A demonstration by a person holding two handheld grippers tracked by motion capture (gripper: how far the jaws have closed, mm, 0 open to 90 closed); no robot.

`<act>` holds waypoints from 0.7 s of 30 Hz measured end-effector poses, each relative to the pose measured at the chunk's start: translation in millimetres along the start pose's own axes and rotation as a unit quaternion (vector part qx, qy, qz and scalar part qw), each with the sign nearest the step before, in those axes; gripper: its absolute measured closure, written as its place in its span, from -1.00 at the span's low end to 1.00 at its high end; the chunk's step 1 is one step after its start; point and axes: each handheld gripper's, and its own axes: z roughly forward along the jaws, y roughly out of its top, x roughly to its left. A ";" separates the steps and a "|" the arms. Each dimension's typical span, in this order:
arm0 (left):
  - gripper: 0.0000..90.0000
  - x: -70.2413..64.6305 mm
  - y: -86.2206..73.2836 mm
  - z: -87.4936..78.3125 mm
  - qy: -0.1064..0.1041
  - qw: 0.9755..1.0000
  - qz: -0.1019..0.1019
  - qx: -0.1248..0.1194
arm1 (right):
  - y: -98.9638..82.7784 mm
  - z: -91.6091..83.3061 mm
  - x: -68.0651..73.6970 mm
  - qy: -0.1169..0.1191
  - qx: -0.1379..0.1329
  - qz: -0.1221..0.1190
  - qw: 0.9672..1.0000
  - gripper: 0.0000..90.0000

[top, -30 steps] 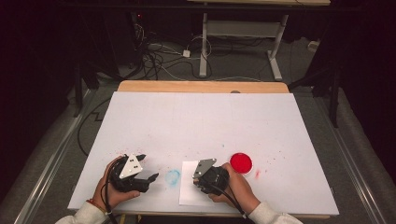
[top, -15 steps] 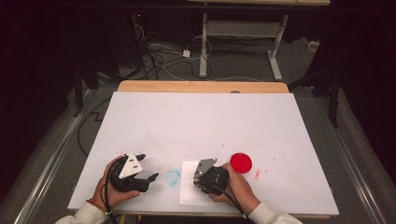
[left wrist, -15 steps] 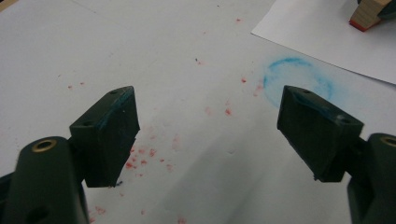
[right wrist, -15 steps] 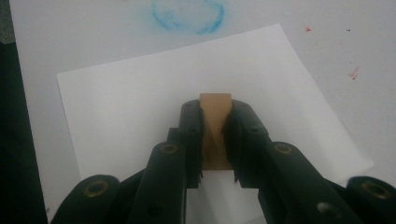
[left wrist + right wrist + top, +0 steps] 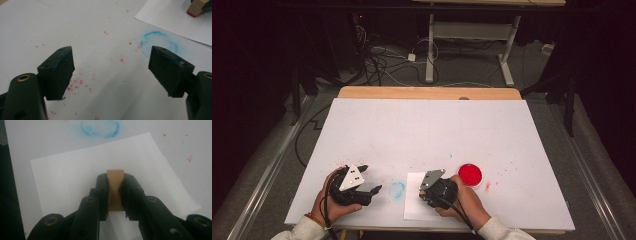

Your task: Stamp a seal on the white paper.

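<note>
A: Right tool (image 5: 115, 195) first. Clenched on a small wooden stamp block (image 5: 115, 190), both pads pressed on its sides. In the high view that tool (image 5: 438, 188) sits at the near edge of the tabletop (image 5: 427, 130), over the white paper sheet (image 5: 414, 202).

B: Hand pose?

A: Right hand (image 5: 462, 200) comes in from the bottom edge and wraps the tool body from behind, cable trailing back along the wrist. The tool points down and forward at the sheet. In the left gripper view the stamp (image 5: 197, 7) shows a red underside right at the sheet (image 5: 175, 20); touching or just above, can't tell.

B: Left one?

A: Left tool (image 5: 112, 67) is released, 2 jaws wide apart, nothing between them, bare tabletop with red specks below. In the high view the left hand (image 5: 332, 200) grips it from below and behind near the front left corner, and the tool (image 5: 369, 182) points toward the right, at the blue ring smudge (image 5: 397, 189).

B: Other stuff?

A: Red round ink pad (image 5: 470, 174) just beside the right hand on the far side. The blue ring (image 5: 100, 127) lies just past the sheet's corner. The 2 tools are apart, with the smudge between them.
</note>
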 end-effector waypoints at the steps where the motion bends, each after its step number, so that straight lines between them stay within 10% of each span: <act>1: -0.55 0.0 0.0 0.0 0.000 1.000 0.000 0.000 | -0.1 -0.1 -0.3 0.000 0.000 0.001 1.000 0.70; 21: -0.55 4.1 -3.5 -1.6 0.001 1.000 -0.010 -0.005 | 10.4 -46.3 -8.9 -0.019 -0.067 0.024 0.997 0.70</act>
